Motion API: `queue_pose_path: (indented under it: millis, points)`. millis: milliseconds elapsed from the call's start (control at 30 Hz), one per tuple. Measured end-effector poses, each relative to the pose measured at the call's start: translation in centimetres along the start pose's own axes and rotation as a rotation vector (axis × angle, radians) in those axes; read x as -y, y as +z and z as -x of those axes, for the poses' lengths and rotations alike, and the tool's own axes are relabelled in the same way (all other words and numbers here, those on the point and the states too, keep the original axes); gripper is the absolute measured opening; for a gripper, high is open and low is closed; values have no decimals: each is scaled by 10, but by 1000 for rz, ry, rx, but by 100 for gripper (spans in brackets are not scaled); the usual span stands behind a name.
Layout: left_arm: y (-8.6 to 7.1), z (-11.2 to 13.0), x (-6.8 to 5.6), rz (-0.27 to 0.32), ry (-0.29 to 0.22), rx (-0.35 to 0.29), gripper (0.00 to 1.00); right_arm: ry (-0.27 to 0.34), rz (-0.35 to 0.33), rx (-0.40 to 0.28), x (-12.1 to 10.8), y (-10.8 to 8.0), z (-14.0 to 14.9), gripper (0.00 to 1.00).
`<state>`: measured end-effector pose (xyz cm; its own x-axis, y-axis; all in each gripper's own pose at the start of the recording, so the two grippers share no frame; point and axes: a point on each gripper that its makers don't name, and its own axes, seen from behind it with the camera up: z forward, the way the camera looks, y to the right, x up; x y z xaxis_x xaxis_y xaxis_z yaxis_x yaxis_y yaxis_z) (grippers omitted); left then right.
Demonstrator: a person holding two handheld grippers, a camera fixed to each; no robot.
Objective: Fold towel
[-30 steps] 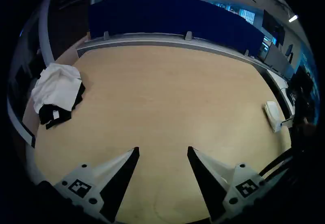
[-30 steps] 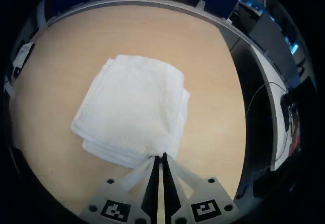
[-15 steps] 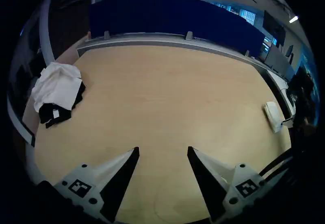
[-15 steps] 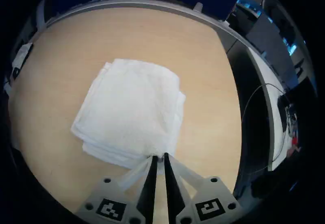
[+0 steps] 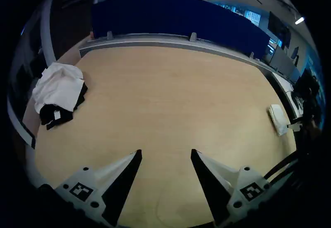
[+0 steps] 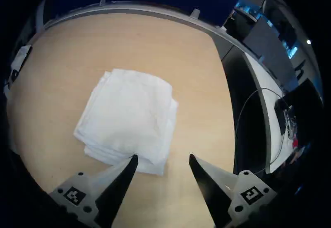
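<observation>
Towel (image 6: 128, 118) looks pretty much finished to me. It's a neat, squarish white stack, several layers thick, lying flat on the wooden table (image 6: 198, 75), closer to the table's right edge than its left. The layers sit a bit stepped along the near and right sides, but nothing is flopping loose.

So my read is that we're at the tail end, the let-go part after the last fold. The next move probably just calls for lifting the tool straight up and away so a finger doesn't catch the near edge and drag the layers out of line. Maybe a quick tidy of those stepped edges if you're picky.

The right gripper (image 6: 162, 158) sits right at the towel's near edge with its jaws spread wide and nothing between them. In the right gripper view, its left finger overlaps the towel's near edge and its right finger is over bare wood just beside the near corner. I can't tell whether that left finger is actually touching the cloth.

The left gripper (image 5: 164, 155) is spread wide too and empty, hovering over bare table well apart from the towel, which sits way off at the right in the left gripper view.

Further out there's a heap of white and black cloth (image 5: 58, 93) at the far left, and a blue partition (image 5: 178, 17) along the table's far edge.
</observation>
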<state>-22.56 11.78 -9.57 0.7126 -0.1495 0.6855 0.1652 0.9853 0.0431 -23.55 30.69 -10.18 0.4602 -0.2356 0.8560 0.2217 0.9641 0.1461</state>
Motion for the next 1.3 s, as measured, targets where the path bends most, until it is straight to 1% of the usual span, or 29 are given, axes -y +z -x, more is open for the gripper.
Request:
queue_pose_path:
  millis: [167,300,400,500,700,800,900,1000,1200,1300]
  points:
    - [-2,0,0,3,-1,-3,88,-9,0,-16,3,-7,-6,96]
    - [-2,-1,1,5,-4,-9,88,-9,-3,-40,8,-13,-15,96]
    - [-3,-2,3,7,-6,-14,88,5,-7,-75,14,-18,-27,96]
    - [-3,-4,6,7,-7,-20,88,31,-8,-125,20,-23,-43,96]
    - [-3,-7,11,12,-12,-32,88,100,3,-268,28,-39,-86,96]
    - [-2,-9,13,16,-15,-39,88,121,16,-368,33,-53,-112,96]
    - [-1,-12,15,21,-17,-47,87,142,44,-475,36,-71,-136,95]
    - [-1,-16,15,27,-14,-54,88,166,66,-556,40,-87,-155,95]
    - [2,-26,17,38,-2,-80,88,200,66,-674,59,-116,-183,95]
    - [4,-36,18,43,1,-105,87,218,68,-728,67,-130,-197,95]
